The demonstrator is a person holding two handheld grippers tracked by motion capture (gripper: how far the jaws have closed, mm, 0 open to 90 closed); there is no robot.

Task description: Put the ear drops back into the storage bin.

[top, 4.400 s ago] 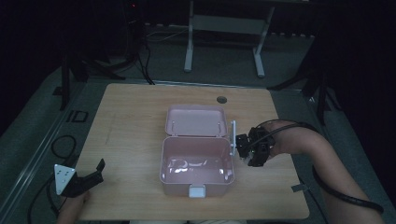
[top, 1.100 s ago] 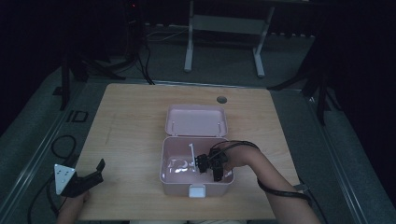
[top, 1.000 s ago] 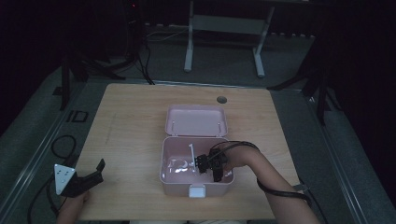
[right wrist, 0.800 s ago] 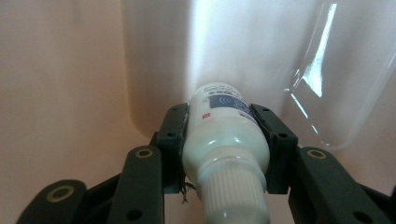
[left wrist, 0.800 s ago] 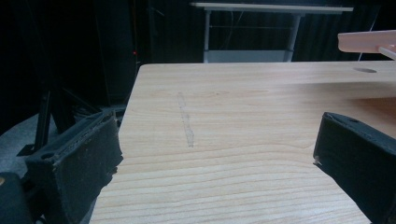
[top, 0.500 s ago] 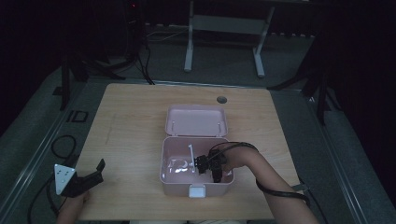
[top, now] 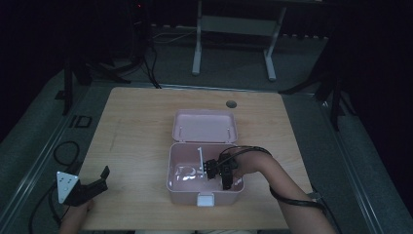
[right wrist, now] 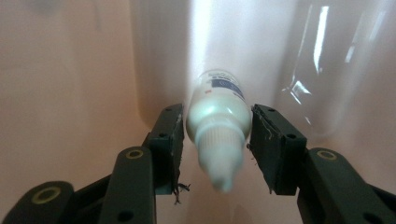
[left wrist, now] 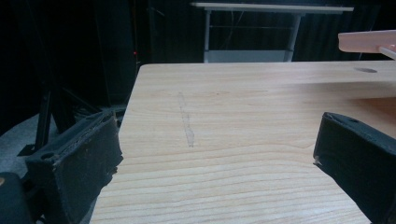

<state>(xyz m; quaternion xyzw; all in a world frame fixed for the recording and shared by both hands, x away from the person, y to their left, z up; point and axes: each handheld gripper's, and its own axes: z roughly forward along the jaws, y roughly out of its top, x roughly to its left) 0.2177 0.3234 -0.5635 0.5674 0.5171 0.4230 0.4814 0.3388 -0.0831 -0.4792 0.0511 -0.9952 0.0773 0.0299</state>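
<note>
Bare light wooden tabletop [top: 136, 126] lies open left of the open pink plastic box [top: 180, 187]; its raised lid [top: 205, 126] blocks the far side, its walls hem the inside.

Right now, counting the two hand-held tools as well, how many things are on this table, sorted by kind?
Pink plastic box, lid open: 1
White plastic dropper bottle, between the right tool's jaws: 1
Clear shiny plastic wrapper inside the box: 1
Black hand-held grippers, left gripper and right gripper: 2
Total: 5
</note>
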